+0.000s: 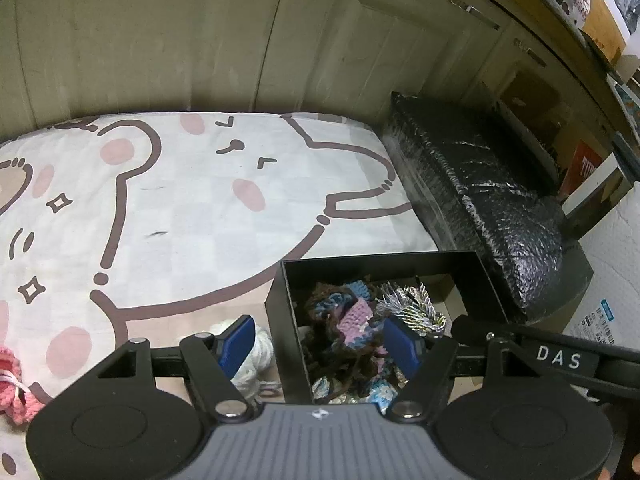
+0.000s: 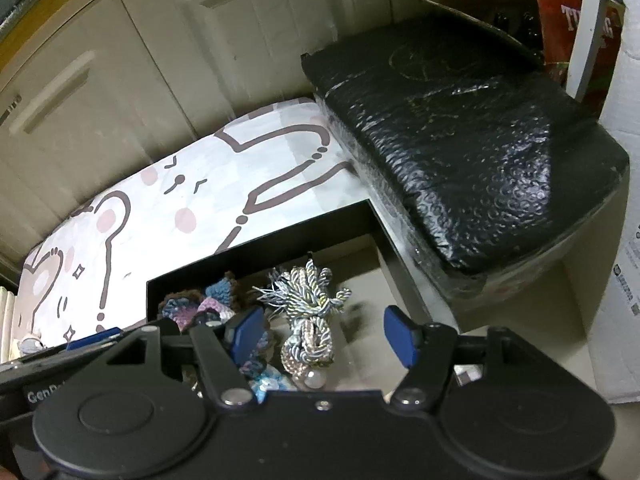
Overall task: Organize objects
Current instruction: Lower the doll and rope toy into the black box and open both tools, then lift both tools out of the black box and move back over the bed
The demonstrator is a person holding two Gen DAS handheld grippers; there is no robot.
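Observation:
An open black box (image 1: pixel 280 320) stands on the cartoon-print bed sheet (image 1: pixel 200 200). Inside it lie brown, pink and blue crocheted pieces (image 1: pixel 352 316) and a silver-gold twisted cord bundle (image 1: pixel 416 304). My left gripper (image 1: pixel 320 338) is open and straddles the box's left wall, one finger outside by a white yarn ball (image 1: pixel 256 364), the other inside over the crochet. My right gripper (image 2: pixel 324 330) is open above the box (image 2: pixel 260 248). The cord bundle (image 2: pixel 308 320) lies between and below its blue pads, untouched. The crocheted pieces (image 2: pixel 208 304) sit to its left.
A pink crocheted item (image 1: pixel 12 384) lies at the sheet's left edge. A black bubble-wrapped package (image 2: pixel 460 140) sits close to the box's right. Cream cupboard doors (image 1: pixel 200 40) back the bed. A white carton (image 2: pixel 624 240) stands at far right.

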